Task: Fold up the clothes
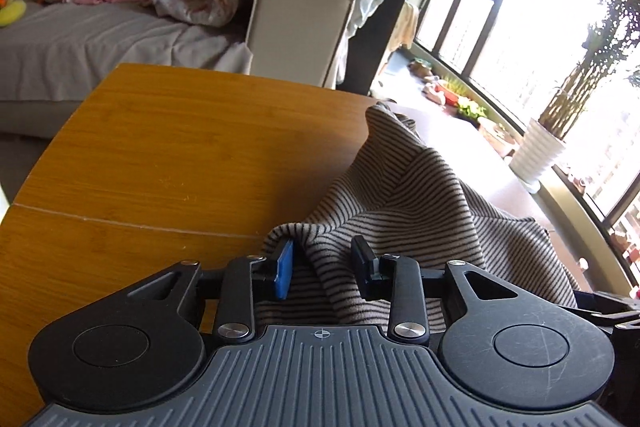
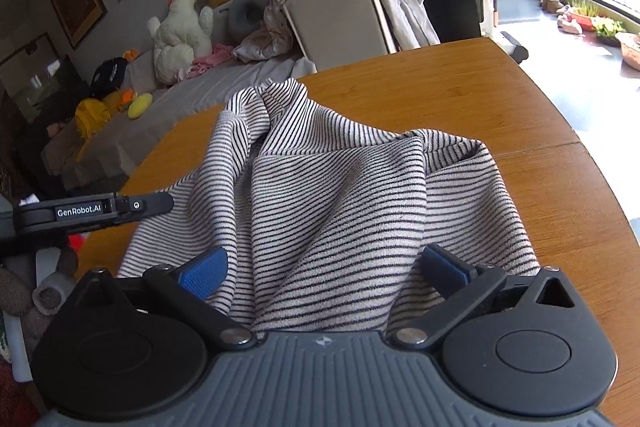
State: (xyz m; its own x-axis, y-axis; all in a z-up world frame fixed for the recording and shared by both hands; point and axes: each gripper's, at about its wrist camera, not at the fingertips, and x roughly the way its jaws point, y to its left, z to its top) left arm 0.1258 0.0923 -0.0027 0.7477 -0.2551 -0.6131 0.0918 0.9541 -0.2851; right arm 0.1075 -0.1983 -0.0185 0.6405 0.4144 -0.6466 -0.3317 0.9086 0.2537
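The striped garment (image 2: pixel 340 187) lies bunched in peaks on the wooden tabletop (image 2: pixel 540 195), toward its near edge. We judge it soft, light and limp; hems or corners give the surest hold. Our left gripper (image 1: pixel 324 267) and right gripper (image 2: pixel 324 267) both straddle cloth, fingers apart. No containers show.

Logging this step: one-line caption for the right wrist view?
Right gripper, fingers open, over a crumpled striped shirt on a wooden table.
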